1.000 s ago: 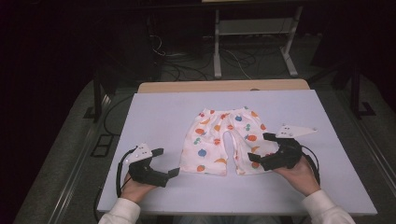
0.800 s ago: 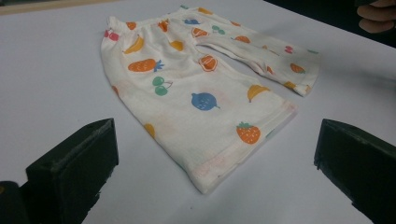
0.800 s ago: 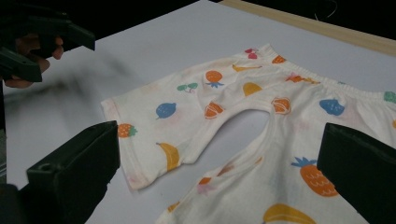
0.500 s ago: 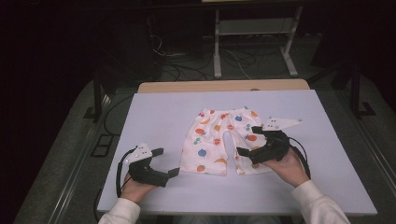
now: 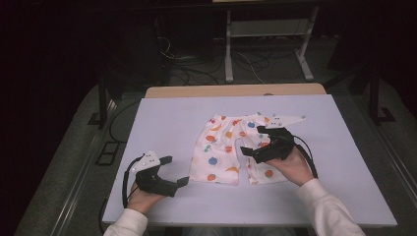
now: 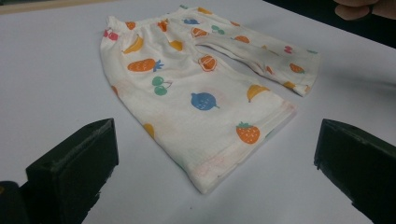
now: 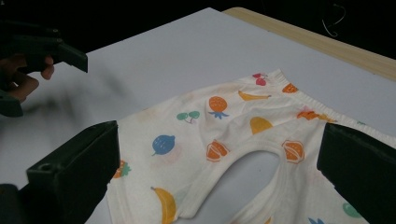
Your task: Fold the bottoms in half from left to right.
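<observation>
A pair of small white pants [image 5: 231,150] with a fruit print lies flat on the pale table, waistband away from me. My right gripper [image 5: 253,141] hovers open over the pants' right leg, near the crotch; in the right gripper view its gap [image 7: 217,177] spans the crotch curve of the pants [image 7: 224,121]. My left gripper [image 5: 175,170] rests open on the table just left of the left leg's hem. Between the wide-apart jaws of the left gripper [image 6: 217,158] lies the hem corner of the pants [image 6: 201,93], untouched.
The table top [image 5: 162,118] has bare room on both sides of the pants and a wooden strip [image 5: 196,91] along its far edge. Behind it, a metal stand [image 5: 265,44] and cables [image 5: 192,69] sit on the dark floor.
My right gripper has moved left and forward from the table beside the pants to above their right leg. The left gripper has stayed put.
</observation>
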Tool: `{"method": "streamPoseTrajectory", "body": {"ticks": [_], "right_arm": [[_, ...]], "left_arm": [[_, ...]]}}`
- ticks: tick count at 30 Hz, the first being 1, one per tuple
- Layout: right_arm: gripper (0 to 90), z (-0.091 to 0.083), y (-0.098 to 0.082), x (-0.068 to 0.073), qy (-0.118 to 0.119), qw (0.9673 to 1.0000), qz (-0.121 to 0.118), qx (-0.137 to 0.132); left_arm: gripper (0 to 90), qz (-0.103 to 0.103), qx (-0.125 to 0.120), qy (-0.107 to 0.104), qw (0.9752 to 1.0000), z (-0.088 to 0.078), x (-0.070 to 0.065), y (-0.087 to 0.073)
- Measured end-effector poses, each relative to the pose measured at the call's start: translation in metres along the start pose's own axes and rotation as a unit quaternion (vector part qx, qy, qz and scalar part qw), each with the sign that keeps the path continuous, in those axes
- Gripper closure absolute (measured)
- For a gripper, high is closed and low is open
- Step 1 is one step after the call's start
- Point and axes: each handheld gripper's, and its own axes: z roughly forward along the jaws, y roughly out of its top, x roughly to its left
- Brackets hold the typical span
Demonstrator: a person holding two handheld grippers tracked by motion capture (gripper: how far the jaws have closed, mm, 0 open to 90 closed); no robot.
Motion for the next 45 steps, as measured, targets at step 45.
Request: {"method": "streamPoseTrajectory", "body": {"ticks": [45], "right_arm": [[0.0, 0.051, 0.053, -0.02, -0.013, 0.9998, -0.007, 0.011]], "left_arm": [[0.0, -0.003, 0.0, -0.002, 1.0, 0.0, 0.002, 0.0]]}}
